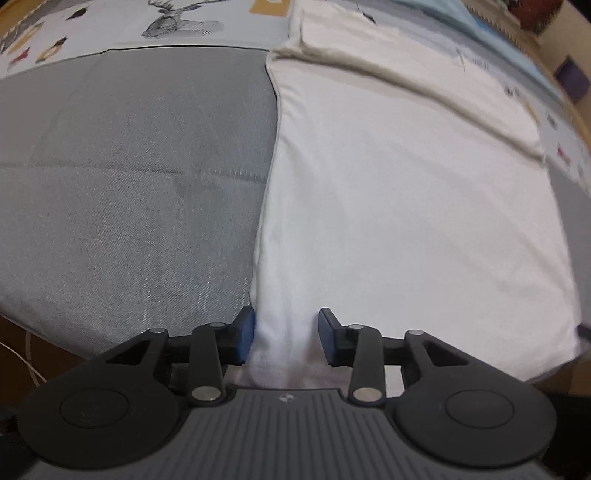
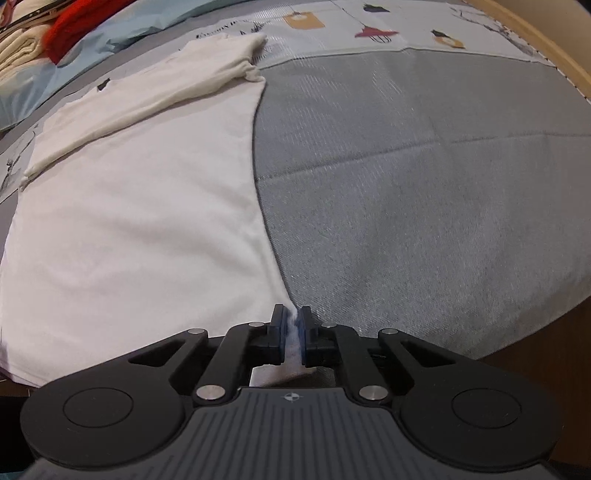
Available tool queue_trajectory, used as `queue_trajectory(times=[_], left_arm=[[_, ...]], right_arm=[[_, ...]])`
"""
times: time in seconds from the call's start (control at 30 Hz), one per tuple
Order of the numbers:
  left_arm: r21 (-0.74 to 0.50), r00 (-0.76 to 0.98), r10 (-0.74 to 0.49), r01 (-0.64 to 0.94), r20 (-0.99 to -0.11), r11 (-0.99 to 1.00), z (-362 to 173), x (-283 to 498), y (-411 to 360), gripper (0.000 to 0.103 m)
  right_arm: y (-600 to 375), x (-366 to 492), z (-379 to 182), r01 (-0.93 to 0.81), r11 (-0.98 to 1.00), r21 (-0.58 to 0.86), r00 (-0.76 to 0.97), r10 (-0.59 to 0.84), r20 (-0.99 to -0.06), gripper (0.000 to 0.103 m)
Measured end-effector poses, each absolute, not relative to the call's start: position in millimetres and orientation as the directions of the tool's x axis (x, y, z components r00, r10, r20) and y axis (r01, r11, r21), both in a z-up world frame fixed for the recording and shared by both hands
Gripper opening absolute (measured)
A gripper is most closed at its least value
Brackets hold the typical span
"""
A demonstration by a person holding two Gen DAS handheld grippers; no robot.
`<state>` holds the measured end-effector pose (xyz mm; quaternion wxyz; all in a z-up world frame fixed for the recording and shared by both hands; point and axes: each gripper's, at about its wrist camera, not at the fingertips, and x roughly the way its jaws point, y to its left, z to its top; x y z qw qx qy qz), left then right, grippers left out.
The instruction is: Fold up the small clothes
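A white garment (image 1: 406,221) (image 2: 129,221) lies flat on a grey bedcover (image 1: 129,184) (image 2: 424,203), its far end folded over into a thick band (image 1: 406,74) (image 2: 166,85). My left gripper (image 1: 286,332) points down at the garment's near left corner. Its blue pads (image 1: 245,332) stand apart, with a ridge of white cloth between them; the left pad touches the cloth's edge. My right gripper (image 2: 293,332) is shut on the garment's near right corner, a thin strip of white cloth pinched between its pads.
A patterned sheet (image 1: 166,22) (image 2: 369,29) covers the far part of the bed. A red cloth (image 2: 74,26) and a cream folded stack (image 2: 18,48) lie at the far left on light-blue fabric (image 2: 129,18). The bed's wooden edge (image 2: 554,55) runs along the right.
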<state>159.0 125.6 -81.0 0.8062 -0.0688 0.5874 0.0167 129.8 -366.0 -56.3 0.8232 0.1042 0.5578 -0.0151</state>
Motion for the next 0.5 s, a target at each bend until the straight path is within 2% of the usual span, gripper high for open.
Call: queue_trajectory(times=[0.13,0.2,0.27,0.3,0.33,0.5], left_arm=[[-0.076,0.3,-0.041,-0.107,-0.953,0.991,-84,158,125,0.039],[-0.076,0.3,-0.04,-0.108,-0.953,0.991,-84,158,126,0.029],[-0.081,0.307,-0.046,-0.101,-0.951,0.992,-83,158,126,0.013],[-0.088,0.315,-0.053,-0.1,-0.948,0.991,-81,157,126,0.011],[-0.095,0.325,-0.058,-0.099,-0.944,0.99,-79,157,126,0.011],[-0.141,0.349,-0.091,-0.12,-0.933,0.983,-73,158,130,0.014]], right_arm=[[-363,129,-57,0.13,0.982,0.135,0.367,0.079,-0.927,0.009],[-363,129,-57,0.13,0.983,0.133,0.368,0.077,-0.927,0.009],[-363,129,-54,0.133,0.984,0.117,0.382,0.058,-0.922,0.009],[-364,127,-52,0.136,0.984,0.116,0.4,0.053,-0.915,0.007],[-365,127,-48,0.138,0.984,0.114,0.422,0.046,-0.905,0.0],[-370,125,-43,0.159,0.978,0.135,0.444,0.052,-0.894,0.0]])
